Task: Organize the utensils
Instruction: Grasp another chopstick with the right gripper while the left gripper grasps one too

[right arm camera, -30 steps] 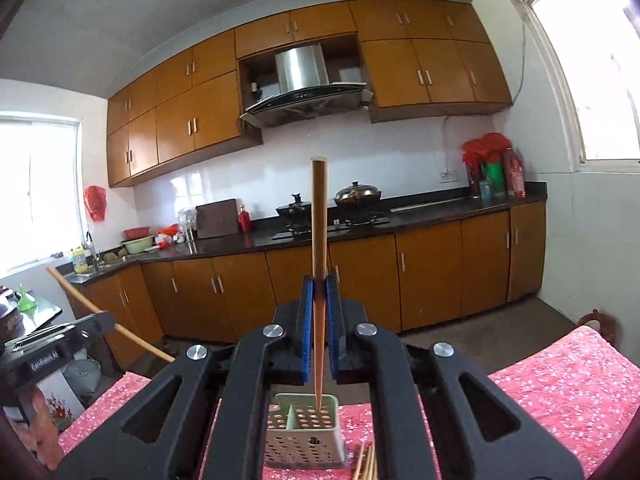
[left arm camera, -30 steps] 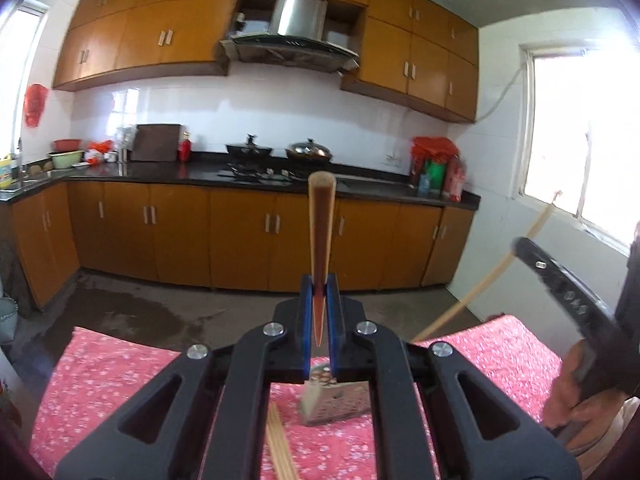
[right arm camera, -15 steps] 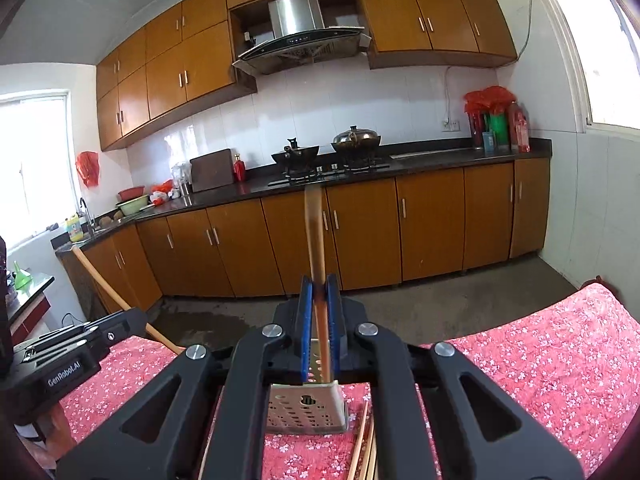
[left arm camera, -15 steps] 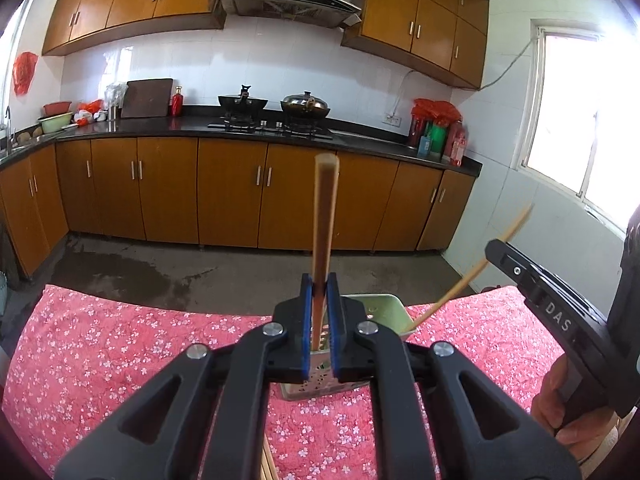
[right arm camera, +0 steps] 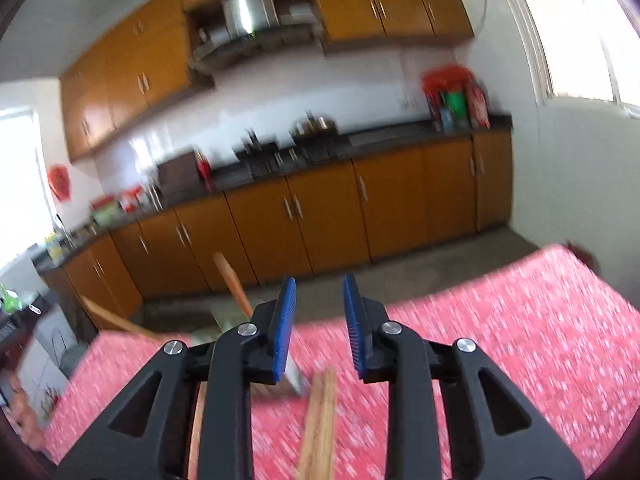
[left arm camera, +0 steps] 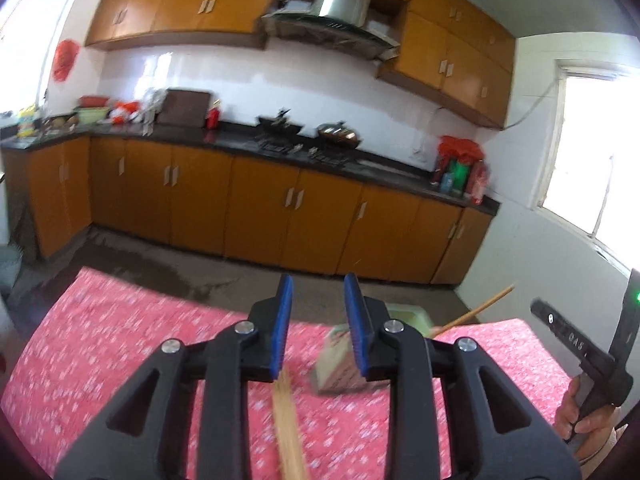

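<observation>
My left gripper [left arm camera: 318, 320] is open and empty above the red floral table [left arm camera: 120, 344]. A pale green perforated utensil holder [left arm camera: 340, 360] stands just behind its right finger, with a chopstick [left arm camera: 476, 308] sticking out of it to the right. Loose wooden chopsticks [left arm camera: 290, 428] lie on the cloth below the gripper. My right gripper [right arm camera: 318, 324] is open and empty too. In its blurred view the holder [right arm camera: 224, 322] is mostly hidden behind the left finger, with two chopsticks [right arm camera: 234, 284] leaning out of it. More chopsticks [right arm camera: 318, 424] lie on the cloth below.
The other hand-held gripper and hand [left arm camera: 592, 372] show at the right edge of the left wrist view. Beyond the table's far edge are bare floor, orange kitchen cabinets [left arm camera: 260, 208] and a black counter with pots. A window [left arm camera: 592, 172] is at the right.
Both grippers have opened and let go of their chopsticks, which now stand in the holder. Both views have swung and blurred as the grippers pull back.
</observation>
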Demonstrator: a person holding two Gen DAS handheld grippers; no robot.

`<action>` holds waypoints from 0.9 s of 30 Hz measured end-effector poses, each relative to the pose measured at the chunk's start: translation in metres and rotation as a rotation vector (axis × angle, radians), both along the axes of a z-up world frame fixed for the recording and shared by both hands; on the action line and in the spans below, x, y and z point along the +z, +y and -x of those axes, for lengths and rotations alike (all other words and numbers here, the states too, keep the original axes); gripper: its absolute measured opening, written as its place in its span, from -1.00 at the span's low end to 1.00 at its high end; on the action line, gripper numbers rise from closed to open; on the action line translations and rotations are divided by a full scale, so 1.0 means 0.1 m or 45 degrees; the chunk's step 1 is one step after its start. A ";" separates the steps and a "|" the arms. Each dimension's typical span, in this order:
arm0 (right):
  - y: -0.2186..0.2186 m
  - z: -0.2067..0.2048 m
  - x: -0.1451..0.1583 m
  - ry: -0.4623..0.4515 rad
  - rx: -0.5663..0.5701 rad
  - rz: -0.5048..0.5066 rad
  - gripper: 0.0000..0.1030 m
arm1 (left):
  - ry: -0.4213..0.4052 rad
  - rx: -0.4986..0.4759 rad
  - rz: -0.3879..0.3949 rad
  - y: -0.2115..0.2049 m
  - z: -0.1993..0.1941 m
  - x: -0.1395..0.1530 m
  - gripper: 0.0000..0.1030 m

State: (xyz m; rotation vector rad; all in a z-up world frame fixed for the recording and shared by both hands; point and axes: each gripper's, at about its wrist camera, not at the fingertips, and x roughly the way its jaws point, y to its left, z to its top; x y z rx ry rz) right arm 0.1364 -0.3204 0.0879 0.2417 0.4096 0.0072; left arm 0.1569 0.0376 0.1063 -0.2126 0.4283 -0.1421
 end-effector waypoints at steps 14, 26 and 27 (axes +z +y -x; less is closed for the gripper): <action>0.43 -0.03 -1.64 0.623 0.257 0.044 -0.66 | 0.506 -0.005 -0.063 0.20 0.01 -1.48 -0.46; 0.39 -0.08 -1.81 0.626 0.084 0.172 -0.85 | 0.606 -0.130 -0.098 -0.10 0.14 -1.81 -0.54; 0.33 -0.09 -1.81 0.627 0.060 0.151 -0.85 | 0.613 -0.137 -0.102 -0.12 0.15 -1.83 -0.55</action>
